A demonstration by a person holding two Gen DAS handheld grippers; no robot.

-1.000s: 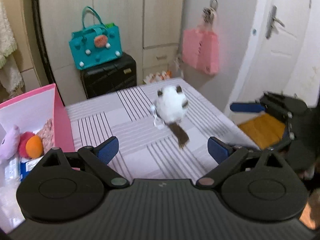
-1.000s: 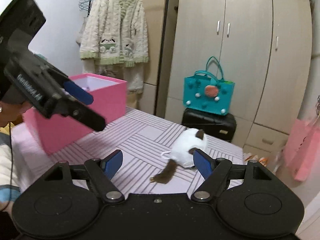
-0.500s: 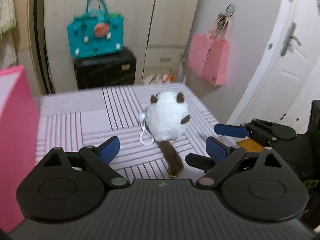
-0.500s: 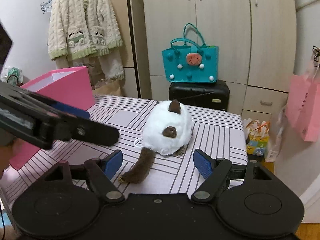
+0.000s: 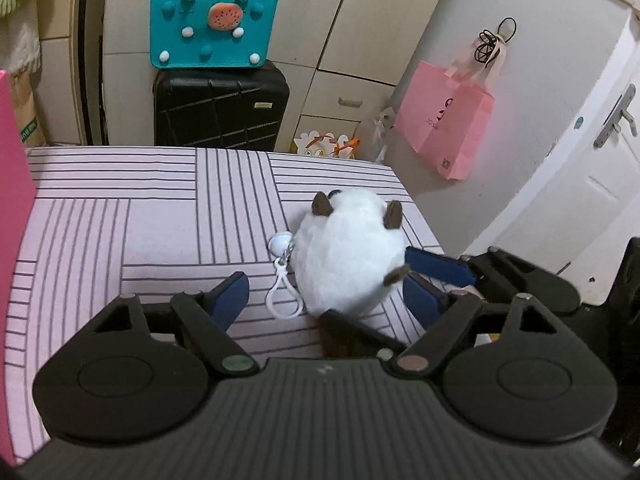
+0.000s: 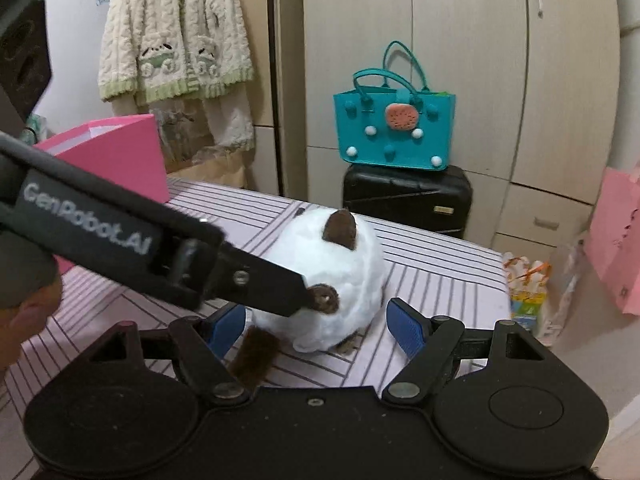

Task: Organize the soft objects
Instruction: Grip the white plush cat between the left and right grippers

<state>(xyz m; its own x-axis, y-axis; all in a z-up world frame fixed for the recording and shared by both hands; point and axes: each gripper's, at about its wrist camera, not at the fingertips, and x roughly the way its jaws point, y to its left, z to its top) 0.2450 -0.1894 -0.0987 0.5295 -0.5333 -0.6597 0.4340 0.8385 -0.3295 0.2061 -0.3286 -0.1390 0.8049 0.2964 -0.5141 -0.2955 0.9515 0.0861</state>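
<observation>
A round white plush cat with brown ears and a brown tail lies on the striped table cloth, near its right edge. A white key clip hangs off its left side. My left gripper straddles the plush and its jaws are closing; the right pad is at the fur, the left pad stands clear. In the right wrist view the plush sits between the fingers of my right gripper, which is open, pads apart from the fur. The left gripper's finger crosses in front.
A pink box stands at the table's far left. Behind the table a teal bag rests on a black suitcase. A pink paper bag hangs on the wall at right. A person's hand shows at the left edge.
Both grippers came down and forward until the plush lies between their fingers. The left jaws have narrowed. The pink box has slid almost out of the left wrist view.
</observation>
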